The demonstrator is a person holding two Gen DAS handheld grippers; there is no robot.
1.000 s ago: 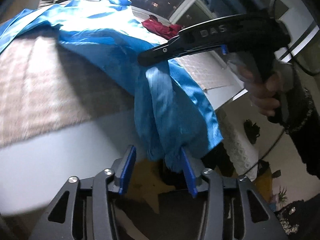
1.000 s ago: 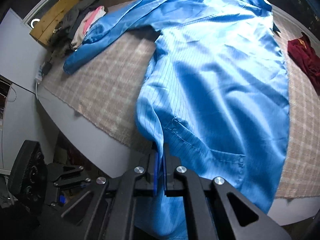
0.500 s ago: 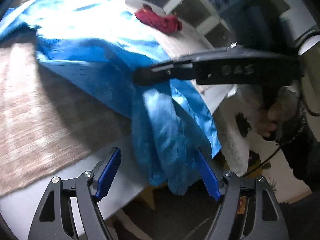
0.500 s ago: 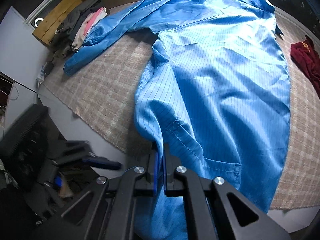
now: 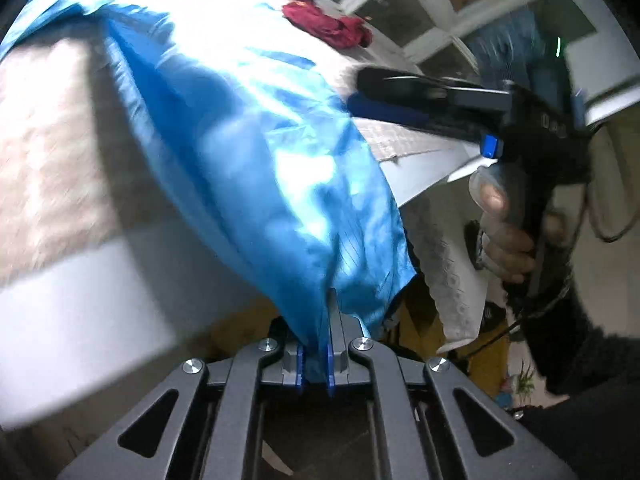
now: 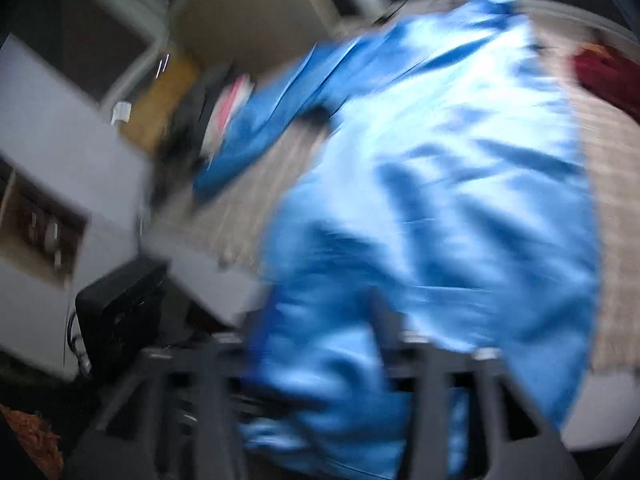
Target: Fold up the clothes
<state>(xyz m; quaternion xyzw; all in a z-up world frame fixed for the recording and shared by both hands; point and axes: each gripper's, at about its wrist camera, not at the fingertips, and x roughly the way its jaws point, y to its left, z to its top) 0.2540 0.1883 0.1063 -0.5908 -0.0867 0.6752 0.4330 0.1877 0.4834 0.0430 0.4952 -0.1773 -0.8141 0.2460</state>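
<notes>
A shiny blue striped coat point(image 5: 224, 92) lies spread on a beige checked cloth point(image 5: 44, 152) over the table, its hem hanging over the near edge. My left gripper point(image 5: 314, 364) is shut on the hem's lower corner. In the left wrist view my right gripper point(image 5: 360, 88) is off the coat, above the table's right part, its fingers apart. The right wrist view is blurred; the coat point(image 6: 460, 184) fills it and its hem drapes between the spread fingers point(image 6: 380, 320).
A dark red garment point(image 5: 328, 24) lies at the table's far right, also in the right wrist view point(image 6: 608, 76). A pile of pink and grey clothes point(image 6: 224, 108) sits at the far left by a yellow box. White lace cloth point(image 5: 452, 280) hangs off the table's corner.
My left gripper went from open to shut on the hem corner. My right gripper let go of the hem, opened and swung away; its view is now blurred.
</notes>
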